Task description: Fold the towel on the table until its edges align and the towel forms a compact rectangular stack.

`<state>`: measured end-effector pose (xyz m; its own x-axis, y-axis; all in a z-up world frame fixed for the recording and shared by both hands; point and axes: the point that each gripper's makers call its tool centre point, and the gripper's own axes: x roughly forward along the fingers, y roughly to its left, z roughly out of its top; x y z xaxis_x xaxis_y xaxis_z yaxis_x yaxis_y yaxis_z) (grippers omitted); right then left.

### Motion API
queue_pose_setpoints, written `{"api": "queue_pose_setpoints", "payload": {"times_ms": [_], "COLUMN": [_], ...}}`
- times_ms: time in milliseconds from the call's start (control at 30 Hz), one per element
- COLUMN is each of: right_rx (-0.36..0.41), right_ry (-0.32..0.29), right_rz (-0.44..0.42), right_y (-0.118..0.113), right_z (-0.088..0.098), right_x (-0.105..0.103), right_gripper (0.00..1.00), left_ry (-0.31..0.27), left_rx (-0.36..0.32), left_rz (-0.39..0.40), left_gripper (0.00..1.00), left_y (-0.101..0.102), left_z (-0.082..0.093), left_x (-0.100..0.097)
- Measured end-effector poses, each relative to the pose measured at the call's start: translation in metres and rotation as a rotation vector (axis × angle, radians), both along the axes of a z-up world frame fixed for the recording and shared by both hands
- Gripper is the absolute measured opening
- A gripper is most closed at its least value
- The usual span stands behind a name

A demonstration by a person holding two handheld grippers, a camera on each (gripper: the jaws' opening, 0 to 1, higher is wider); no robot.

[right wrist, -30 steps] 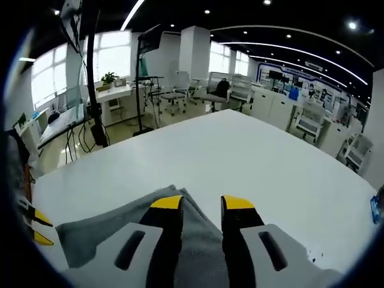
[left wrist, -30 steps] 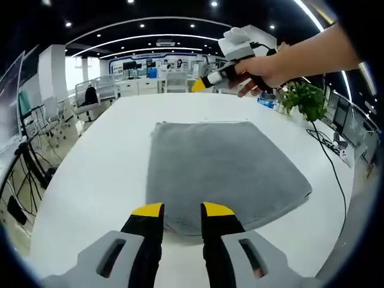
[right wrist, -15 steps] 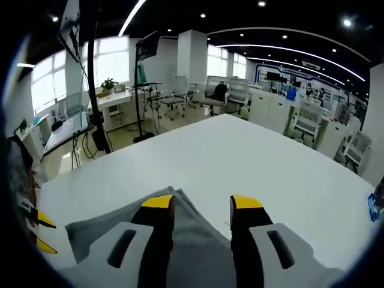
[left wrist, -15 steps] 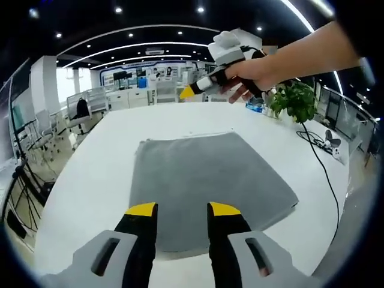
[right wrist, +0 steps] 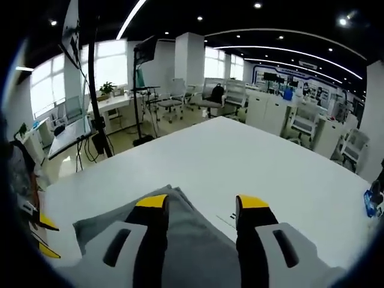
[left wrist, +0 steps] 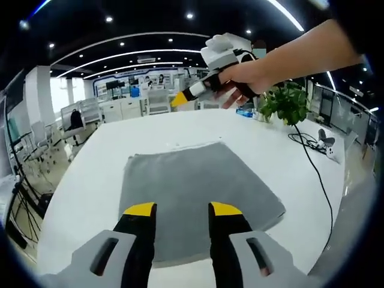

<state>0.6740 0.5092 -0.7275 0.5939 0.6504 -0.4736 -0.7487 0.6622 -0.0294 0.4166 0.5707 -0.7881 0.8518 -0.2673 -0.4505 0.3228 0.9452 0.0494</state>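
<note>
1. Overall, the left gripper view shows a grey towel (left wrist: 192, 195) lying flat on a white table (left wrist: 90, 174), folded to a rough rectangle with four edges visible.
2. Its near edge lies just beyond the left gripper (left wrist: 181, 209), whose yellow-tipped jaws stand apart with nothing between them, above the cloth; contact cannot be told.
3. The towel's right corner points toward the table's right side; bare table surrounds the cloth on all sides, widest at the left.
4. The right gripper (left wrist: 177, 99) is held in a hand (left wrist: 252, 75) above the far end of the table, well clear of the towel's far edge.
5. A potted plant (left wrist: 288, 103) stands at the far right of the table, a blue item beside it, well apart from the towel.
6. A black cable (left wrist: 315, 180) runs along the right side of the table toward a device (left wrist: 331, 147) near the edge.
7. Office desks and chairs (left wrist: 75, 120) stand beyond the table.
8. Next, the right gripper view: the right gripper (right wrist: 201, 201) has its jaws spread, empty, over a towel (right wrist: 180, 240) corner.
9. White table (right wrist: 252, 162) stretches bare ahead of that corner.
10. Yellow tips of the left gripper (right wrist: 45, 237) show at lower left, near the towel's edge.
11. A dark stand (right wrist: 96, 90) and chairs (right wrist: 180, 99) sit on the floor beyond the table.
</note>
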Motion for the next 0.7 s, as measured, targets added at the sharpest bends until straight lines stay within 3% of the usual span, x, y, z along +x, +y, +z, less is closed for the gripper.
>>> {"api": "queue_pose_setpoints", "payload": {"times_ms": [300, 700], "right_rx": [0.001, -0.025], "right_ry": [-0.016, -0.019], "right_rz": [-0.006, -0.017], "right_y": [-0.022, -0.057], "right_z": [0.02, 0.024], "right_x": [-0.012, -0.022], "right_gripper": [0.45, 0.44], "left_ry": [-0.01, 0.0], "left_rx": [-0.014, -0.003], "left_rz": [-0.03, -0.088], "left_gripper": [0.36, 0.37], "left_y": [-0.029, -0.064], "left_z": [0.018, 0.027], "left_x": [-0.001, -0.012]}}
